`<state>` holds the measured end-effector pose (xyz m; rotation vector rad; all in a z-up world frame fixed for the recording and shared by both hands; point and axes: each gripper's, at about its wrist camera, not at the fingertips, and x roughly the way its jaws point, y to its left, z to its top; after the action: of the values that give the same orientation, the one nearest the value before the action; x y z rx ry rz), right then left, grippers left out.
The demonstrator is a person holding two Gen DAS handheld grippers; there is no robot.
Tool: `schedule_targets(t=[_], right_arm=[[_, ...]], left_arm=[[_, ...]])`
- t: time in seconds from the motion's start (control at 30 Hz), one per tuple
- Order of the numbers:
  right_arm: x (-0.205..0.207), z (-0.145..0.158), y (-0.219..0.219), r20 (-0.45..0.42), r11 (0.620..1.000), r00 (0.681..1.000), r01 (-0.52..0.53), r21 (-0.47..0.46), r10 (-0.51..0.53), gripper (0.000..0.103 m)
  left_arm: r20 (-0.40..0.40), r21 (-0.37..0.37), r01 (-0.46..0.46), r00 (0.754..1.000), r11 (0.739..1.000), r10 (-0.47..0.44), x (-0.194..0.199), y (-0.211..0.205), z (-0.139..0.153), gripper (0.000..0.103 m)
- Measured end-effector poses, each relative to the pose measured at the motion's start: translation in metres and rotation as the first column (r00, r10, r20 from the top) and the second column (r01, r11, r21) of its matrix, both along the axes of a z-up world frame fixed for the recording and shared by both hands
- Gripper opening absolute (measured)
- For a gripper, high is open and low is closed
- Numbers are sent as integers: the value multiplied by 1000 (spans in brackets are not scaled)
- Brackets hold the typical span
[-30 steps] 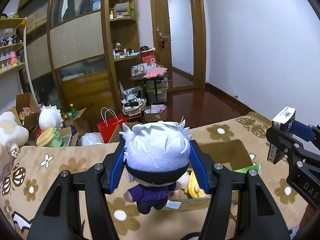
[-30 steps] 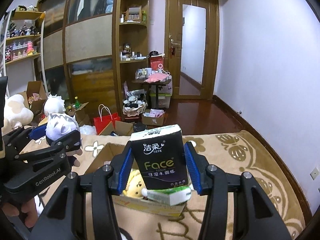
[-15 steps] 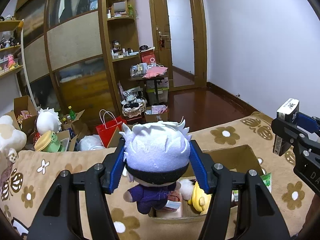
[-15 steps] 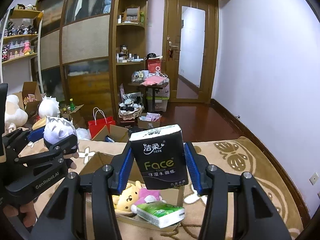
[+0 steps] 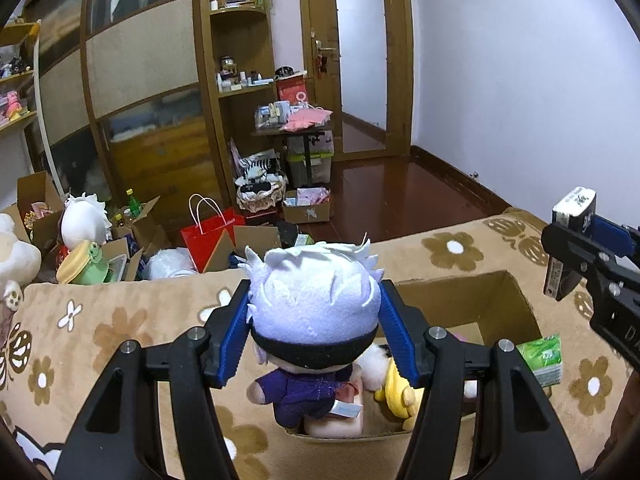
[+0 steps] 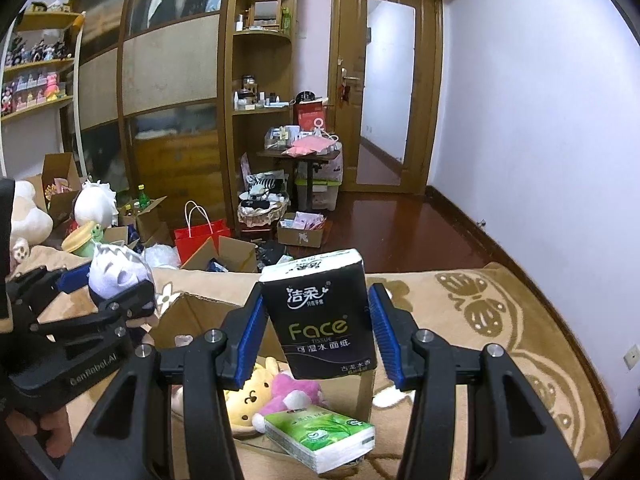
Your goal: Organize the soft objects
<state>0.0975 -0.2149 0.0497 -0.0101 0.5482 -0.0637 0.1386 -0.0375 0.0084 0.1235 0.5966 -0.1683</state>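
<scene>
My left gripper [image 5: 314, 332] is shut on a white-haired plush doll [image 5: 312, 312] in a purple outfit, held above the near edge of an open cardboard box [image 5: 500, 300] on the brown flowered blanket. My right gripper [image 6: 316, 332] is shut on a black Face tissue pack [image 6: 320, 312], held above the same box [image 6: 192, 312]. Inside the box lie a yellow plush [image 6: 248, 396], a pink plush [image 6: 292, 392] and a green tissue pack [image 6: 320, 436] at its right edge. The right gripper shows in the left wrist view [image 5: 580, 256], and the left gripper in the right wrist view [image 6: 100, 292].
The blanket [image 5: 120, 320] covers a bed whose far edge drops to a floor crowded with cardboard boxes, a red paper bag [image 5: 212, 236] and plush toys [image 5: 84, 220]. A wooden wardrobe and shelves stand behind, with a door at the back right.
Both grippers have moved forward and higher over the box, so more of its inside and the toys in it show. Both still hold their objects.
</scene>
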Motion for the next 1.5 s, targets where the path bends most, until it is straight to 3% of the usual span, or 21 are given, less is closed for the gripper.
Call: schedule_targets(t=[0.27,0.67,0.87,1.03,1.4,1.5], right_arm=[[4,-15,-7,-42,994,998,-42,97,46,54],[7,-34,-3,-96,990,992,-65,128,78,54],[6,-33,-3,-90,990,994,-55,131,67,62],[-1,-30,-5,-88,990,995,-40,137,53,71],[-31,-10,-5,-65,994,997,-27,110,34,93],[-44,-3,-4,-57,995,998,-25,97,30,95]], left_arm=[[-67,-4,28,997,1000,-29,6,-3,-16,62],[-104,45,22,994,999,-18,6,-7,-29,68],[-103,70,38,994,997,-31,2,-7,-28,79],[-89,101,41,996,994,-32,-6,-7,-23,82],[-57,85,24,998,996,-19,-34,6,-2,94],[-42,82,27,999,996,-24,-46,8,5,95]])
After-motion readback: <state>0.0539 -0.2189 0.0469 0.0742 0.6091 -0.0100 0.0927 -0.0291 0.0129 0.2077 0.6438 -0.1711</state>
